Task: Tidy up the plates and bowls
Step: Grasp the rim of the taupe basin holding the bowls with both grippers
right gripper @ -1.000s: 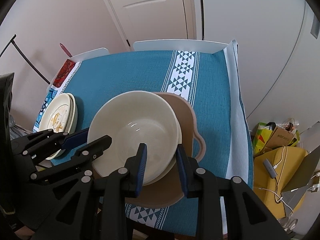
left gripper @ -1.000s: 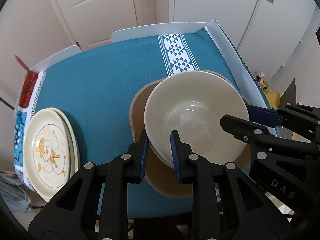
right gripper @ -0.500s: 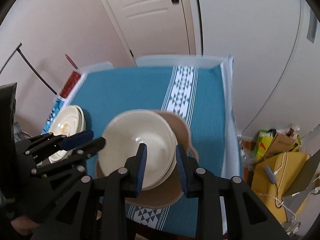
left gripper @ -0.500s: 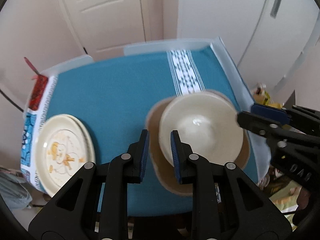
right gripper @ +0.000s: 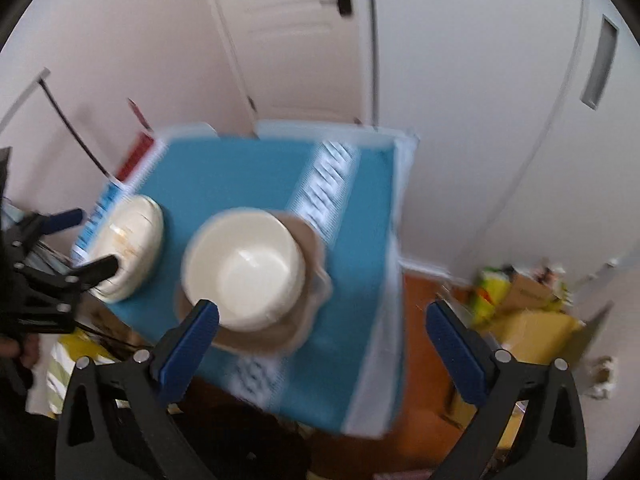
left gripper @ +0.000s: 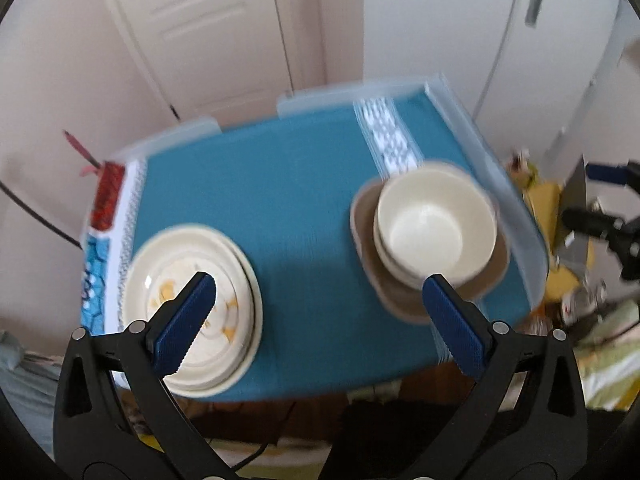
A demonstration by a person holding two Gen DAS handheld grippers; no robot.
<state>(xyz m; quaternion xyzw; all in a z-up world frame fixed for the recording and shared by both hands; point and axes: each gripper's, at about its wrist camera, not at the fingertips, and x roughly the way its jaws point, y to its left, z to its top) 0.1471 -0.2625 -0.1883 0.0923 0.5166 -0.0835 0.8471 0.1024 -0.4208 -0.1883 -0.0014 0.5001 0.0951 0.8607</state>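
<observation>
Both grippers, left gripper; right gripper, just spread wide, empty.

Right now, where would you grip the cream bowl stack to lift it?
Grip the near rim of the cream bowl stack from above, one finger inside and one outside: the wall stands upright and clear above the tan dish, too wide to span.

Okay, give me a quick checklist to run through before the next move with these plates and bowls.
1. Left gripper empty, jaws just opened wide: ok.
2. Right gripper empty, jaws just opened wide: ok.
3. Cream bowls nested on the tan dish: ok.
4. Plate stack fully on the blue cloth: not ok, it overhangs the near edge.
5. Number of bowls nested: cannot tell, blurred.
</observation>
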